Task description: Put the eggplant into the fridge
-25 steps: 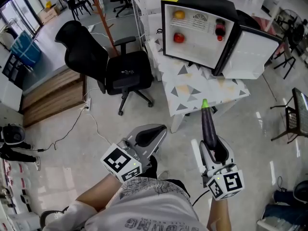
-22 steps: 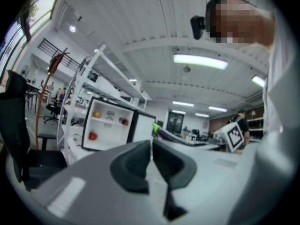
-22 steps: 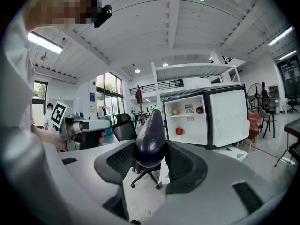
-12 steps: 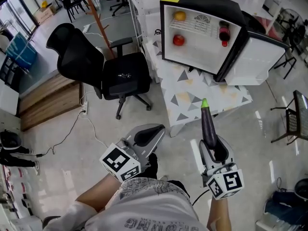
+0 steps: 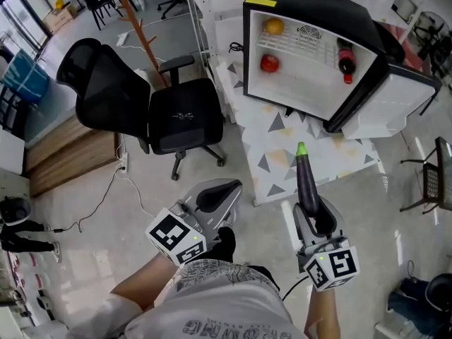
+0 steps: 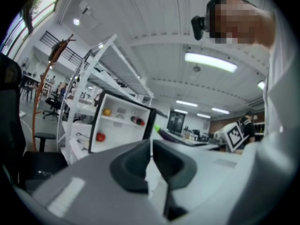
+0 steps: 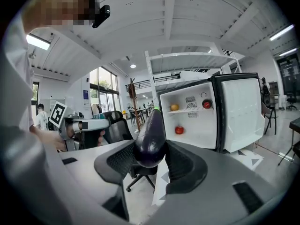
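Low and right of centre in the head view, your right gripper (image 5: 315, 221) has its jaws clamped on the dark purple body of the eggplant (image 5: 306, 182). The eggplant's green stem tip points up the frame toward the fridge (image 5: 318, 6). The right gripper view shows both pads pressing the eggplant's rounded end, with the fridge ahead at the right of that frame.

The fridge stands in the upper right of the head view on a white table (image 5: 282, 129) patterned with triangles. Its door (image 5: 395, 104) is swung open to the right. Inside, an orange fruit (image 5: 273, 26) sits on the upper shelf at the left, a red fruit (image 5: 269, 63) lies below it, and a dark bottle (image 5: 345, 56) with a red top stands at the interior's right. The eggplant is still well apart from the fridge, and its tip overlaps the table's near edge in the picture.

Your left gripper (image 5: 215, 196) is lower left of centre, jaws together with nothing between them. A black office chair (image 5: 176, 115) stands on the floor at the left of the table.
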`<act>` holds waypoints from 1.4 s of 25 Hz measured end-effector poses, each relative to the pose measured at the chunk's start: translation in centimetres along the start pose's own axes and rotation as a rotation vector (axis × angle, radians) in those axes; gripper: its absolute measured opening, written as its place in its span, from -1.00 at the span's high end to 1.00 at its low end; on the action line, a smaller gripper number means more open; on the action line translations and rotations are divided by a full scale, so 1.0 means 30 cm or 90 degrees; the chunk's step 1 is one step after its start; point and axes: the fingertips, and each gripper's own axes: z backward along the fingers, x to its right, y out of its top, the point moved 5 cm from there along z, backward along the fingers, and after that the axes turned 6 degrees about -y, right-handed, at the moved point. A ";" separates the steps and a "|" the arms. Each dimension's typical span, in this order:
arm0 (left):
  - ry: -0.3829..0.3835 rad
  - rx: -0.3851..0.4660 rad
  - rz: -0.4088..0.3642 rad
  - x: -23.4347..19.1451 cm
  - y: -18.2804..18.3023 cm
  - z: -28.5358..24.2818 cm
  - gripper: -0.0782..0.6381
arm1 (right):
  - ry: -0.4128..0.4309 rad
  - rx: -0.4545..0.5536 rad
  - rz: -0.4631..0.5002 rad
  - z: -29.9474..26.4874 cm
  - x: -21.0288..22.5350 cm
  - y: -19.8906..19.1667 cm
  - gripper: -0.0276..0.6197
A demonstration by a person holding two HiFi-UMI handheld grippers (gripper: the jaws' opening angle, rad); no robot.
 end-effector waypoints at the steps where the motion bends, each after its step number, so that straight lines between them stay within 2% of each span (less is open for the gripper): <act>1: 0.000 0.000 0.002 -0.029 0.007 -0.005 0.74 | -0.001 -0.002 0.000 -0.028 0.000 0.009 0.32; 19: -0.026 -0.009 0.002 -0.465 0.126 -0.097 0.74 | -0.036 -0.016 -0.004 -0.436 -0.003 0.140 0.32; 26: -0.031 -0.014 0.006 -0.575 0.145 -0.126 0.74 | -0.048 -0.028 -0.007 -0.535 0.007 0.163 0.32; 35: -0.034 -0.018 0.012 -0.650 0.146 -0.169 0.74 | -0.051 -0.033 -0.006 -0.631 0.037 0.173 0.32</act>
